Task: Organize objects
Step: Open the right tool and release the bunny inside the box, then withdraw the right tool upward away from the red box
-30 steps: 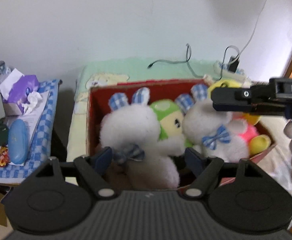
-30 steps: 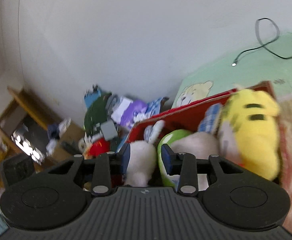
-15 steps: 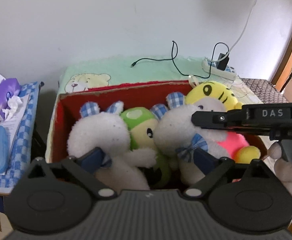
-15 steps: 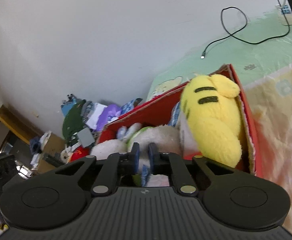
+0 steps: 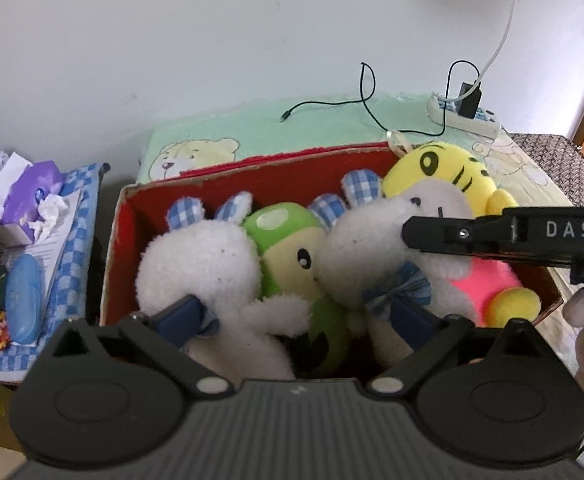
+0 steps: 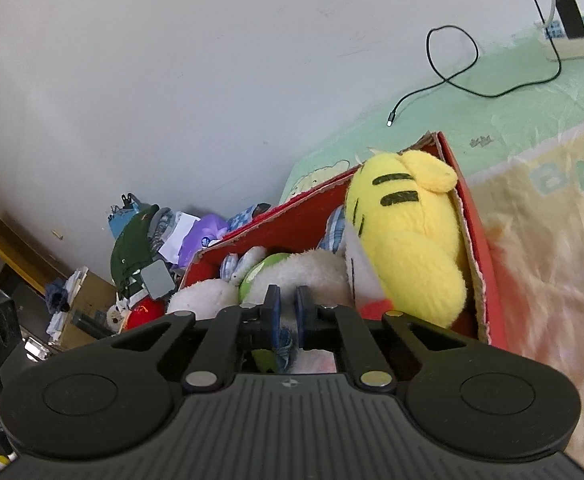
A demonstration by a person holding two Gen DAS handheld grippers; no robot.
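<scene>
A red cardboard box (image 5: 228,176) on the bed holds several plush toys: a white rabbit (image 5: 200,264) at the left, a green toy (image 5: 292,248), a second white rabbit (image 5: 363,248) with a blue bow, and a yellow tiger (image 5: 443,172) at the right. My left gripper (image 5: 295,320) is open and empty over the box's near edge. My right gripper (image 6: 287,314) reaches in from the right, its jaws nearly closed on the second rabbit's white fur (image 6: 311,276). The tiger (image 6: 407,236) and the box (image 6: 479,248) also show in the right wrist view.
A side table with a blue checked cloth (image 5: 72,216) stands left of the box, with a tissue pack (image 5: 32,196) and a blue case (image 5: 22,304). A black cable (image 5: 367,96) and a power strip (image 5: 463,116) lie on the green bedding behind.
My right gripper has narrowed from open to nearly closed on the second rabbit's fur. The left gripper has pulled back and risen, showing more of the box.
</scene>
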